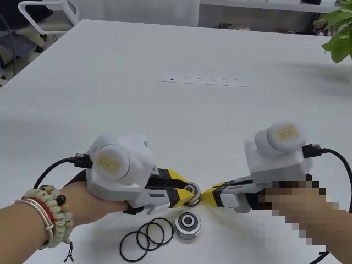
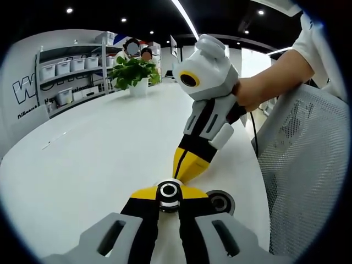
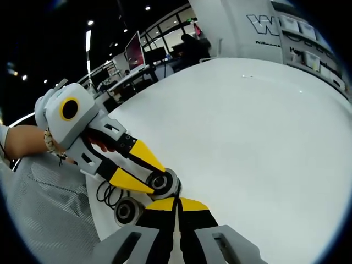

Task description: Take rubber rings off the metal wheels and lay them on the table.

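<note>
My left gripper (image 1: 188,193) is shut on a small metal wheel (image 1: 192,192), held just above the table; in its own view the wheel (image 2: 169,192) sits between the yellow jaws. My right gripper (image 1: 205,196) comes in from the right with its jaws together, tips against that wheel's rim (image 3: 163,183). Whether a ring is pinched there is hidden. A second wheel (image 1: 187,224) lies flat on the table below them. Three black rubber rings (image 1: 147,235) lie overlapping to its left.
The white table (image 1: 176,110) stretches far ahead. A white power strip (image 1: 204,80) lies at mid table. A potted plant (image 1: 338,38) stands at the far right edge. A mesh chair back (image 2: 308,165) is by the near edge.
</note>
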The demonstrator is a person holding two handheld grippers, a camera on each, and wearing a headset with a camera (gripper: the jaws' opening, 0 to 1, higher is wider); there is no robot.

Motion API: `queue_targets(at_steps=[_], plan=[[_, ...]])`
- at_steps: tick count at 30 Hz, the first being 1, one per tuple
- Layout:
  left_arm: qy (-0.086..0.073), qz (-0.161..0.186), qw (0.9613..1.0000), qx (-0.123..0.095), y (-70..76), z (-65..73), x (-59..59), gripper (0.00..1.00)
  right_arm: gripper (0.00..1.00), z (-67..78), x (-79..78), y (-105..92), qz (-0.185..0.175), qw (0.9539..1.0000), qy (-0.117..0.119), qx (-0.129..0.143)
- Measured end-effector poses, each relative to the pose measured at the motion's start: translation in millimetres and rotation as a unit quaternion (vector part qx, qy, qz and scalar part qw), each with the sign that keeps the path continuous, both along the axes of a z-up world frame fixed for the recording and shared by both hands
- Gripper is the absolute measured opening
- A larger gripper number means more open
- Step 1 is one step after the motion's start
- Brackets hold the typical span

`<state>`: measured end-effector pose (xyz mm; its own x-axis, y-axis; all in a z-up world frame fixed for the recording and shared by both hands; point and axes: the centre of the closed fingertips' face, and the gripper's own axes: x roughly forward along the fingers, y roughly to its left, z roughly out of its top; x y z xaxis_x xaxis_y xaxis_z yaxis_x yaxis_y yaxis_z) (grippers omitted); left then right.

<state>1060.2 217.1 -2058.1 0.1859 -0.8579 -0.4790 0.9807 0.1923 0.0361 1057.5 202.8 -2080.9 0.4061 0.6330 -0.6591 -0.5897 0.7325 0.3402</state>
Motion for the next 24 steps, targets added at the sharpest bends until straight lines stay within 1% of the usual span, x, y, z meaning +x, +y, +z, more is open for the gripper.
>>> queue_targets(at_steps=[1,3,5,6,8,9,10,15,18,19,20,22,23,24], plan=[[0.0,0.0,1.0,0.0,0.0,0.0,0.1,0.08,0.0,0.5,-0.1,-0.3,-0.009,0.9999,0.008,0.011],[0.0,0.0,1.0,0.0,0.0,0.1,0.0,0.08,0.0,1.5,0.2,-0.9,-0.02,0.9994,0.015,0.025],[-0.001,0.0,1.0,-0.001,0.1,0.1,-0.1,0.08,0.0,3.0,0.2,-1.3,-0.035,0.998,0.028,0.045],[-0.001,0.0,1.0,-0.001,0.1,0.2,-0.1,0.08,0.0,3.6,-0.3,-1.6,-0.042,0.9969,0.036,0.056],[-0.001,-0.001,1.0,-0.002,0.0,0.2,-0.3,0.08,0.0,3.7,0.3,-2.7,-0.049,0.9956,0.042,0.068],[-0.001,0.0,1.0,-0.002,0.0,0.2,-0.4,0.08,0.0,5.3,3.1,-4.4,-0.06,0.9947,0.038,0.074],[-0.001,0.0,1.0,-0.003,-0.1,0.3,-0.5,0.08,0.0,8.2,0.7,-2.1,-0.065,0.9922,0.052,0.092],[-0.001,0.0,1.0,-0.003,-0.3,0.3,-0.5,0.08,0.0,6.6,0.9,-2.9,-0.071,0.9909,0.056,0.1],[-0.003,-0.001,1.0,-0.004,-0.3,0.3,-0.7,0.08,0.0,5.1,-1.5,-1.0,-0.078,0.9892,0.063,0.107],[-0.004,-0.002,1.0,-0.004,-0.1,0.4,-0.8,0.08,0.0,4.4,-2.8,0.1,-0.082,0.9876,0.07,0.114],[-0.004,-0.002,1.0,-0.004,-0.1,0.4,-0.8,0.08,0.0,3.9,-2.4,-0.8,-0.086,0.9869,0.071,0.116],[-0.004,-0.002,1.0,-0.005,-0.2,0.3,-0.8,0.08,0.0,8.5,-0.6,-0.6,-0.104,0.9807,0.082,0.144],[-0.004,-0.001,1.0,-0.005,-0.1,0.2,-0.8,0.08,0.0,10.6,0.3,-0.6,-0.11,0.9784,0.084,0.153],[-0.004,-0.001,1.0,-0.004,-0.1,0.2,-0.8,0.08,0.0,11.6,-0.9,-0.8,-0.113,0.9772,0.09,0.156]])
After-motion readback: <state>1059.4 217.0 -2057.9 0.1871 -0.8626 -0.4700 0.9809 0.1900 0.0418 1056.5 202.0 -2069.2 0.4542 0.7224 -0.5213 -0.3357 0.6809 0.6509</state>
